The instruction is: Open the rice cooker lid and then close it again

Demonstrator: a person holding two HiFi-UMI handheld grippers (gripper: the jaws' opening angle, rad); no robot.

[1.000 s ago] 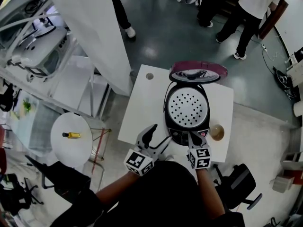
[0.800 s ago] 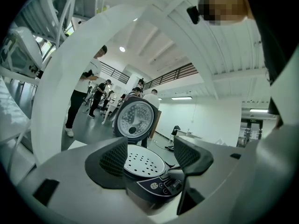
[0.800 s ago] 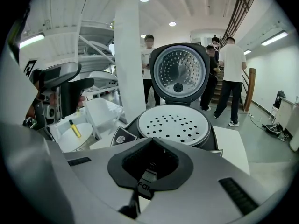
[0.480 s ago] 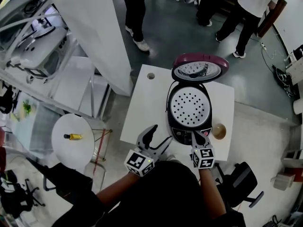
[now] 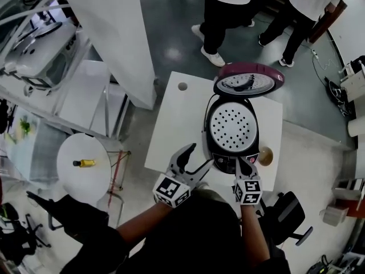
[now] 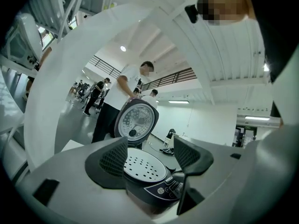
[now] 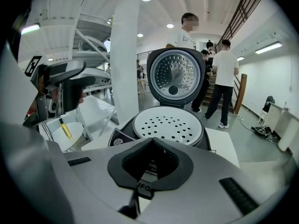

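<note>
A person in dark sleeves reaches both forearms forward over the near edge of a white table (image 5: 177, 124), a hand-held gripper in each hand. On the table stands the rice cooker (image 5: 251, 144), its maroon-rimmed lid (image 5: 248, 80) swung fully up on the far hinge and standing nearly upright, so that the white perforated inner plate (image 5: 231, 124) lies exposed. The left gripper (image 5: 199, 156) is held level just beside the cooker's front left corner, above the table's near edge; its jaws stand wide apart with nothing between the pads, and the left gripper view frames the cooker and raised lid beyond them. The right gripper (image 5: 238, 163) tilts downward, its jaws drawn together and empty, the tip pointed at the cooker's front control panel (image 5: 223, 163); whether it touches the panel cannot be told. A small tan cup (image 5: 264, 155) sits on the table just right of the cooker. To the left, well apart from the table, a round white side table (image 5: 68, 178) carries a yellow bottle (image 5: 84, 163) lying on its side. Several people in white tops and dark trousers stand on the grey floor beyond the table.
</note>
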